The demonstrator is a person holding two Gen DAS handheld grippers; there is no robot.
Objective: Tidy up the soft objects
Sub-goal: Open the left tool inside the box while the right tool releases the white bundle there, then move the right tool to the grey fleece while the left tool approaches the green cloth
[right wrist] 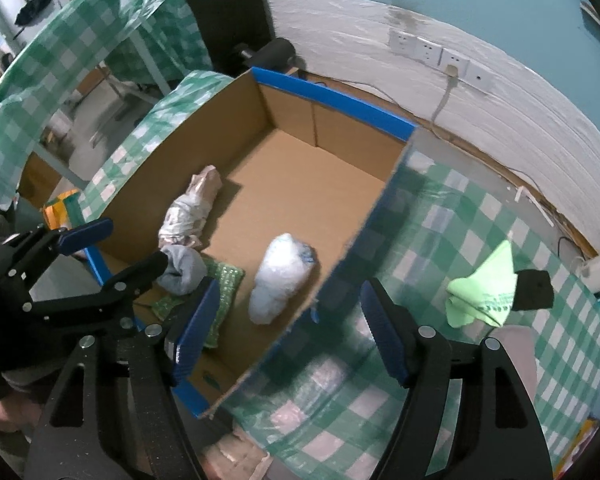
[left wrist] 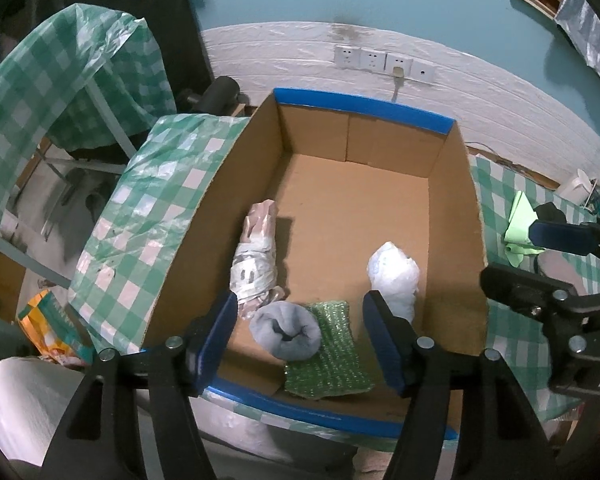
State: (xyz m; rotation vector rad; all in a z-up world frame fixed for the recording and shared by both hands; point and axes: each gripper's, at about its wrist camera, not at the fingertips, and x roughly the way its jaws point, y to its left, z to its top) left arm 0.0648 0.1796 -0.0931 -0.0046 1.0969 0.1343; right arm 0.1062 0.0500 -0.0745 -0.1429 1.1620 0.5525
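Beside the box (right wrist: 352,236), on the tabletop (right wrist: 480,216), lies a limp green cloth (right wrist: 480,292); both my tools, left (left wrist: 300,344) and right (right wrist: 288,332), are spread, so I'd pinch its bunched middle.

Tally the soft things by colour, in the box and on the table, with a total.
Green: 2, the sparkly green sponge cloth in the cardboard box and the lime green cloth on the table.
White: 1, the white plastic bundle.
Pink-white: 1, the wrapped roll.
Grey: 1, the grey sock ball.
Total: 5.
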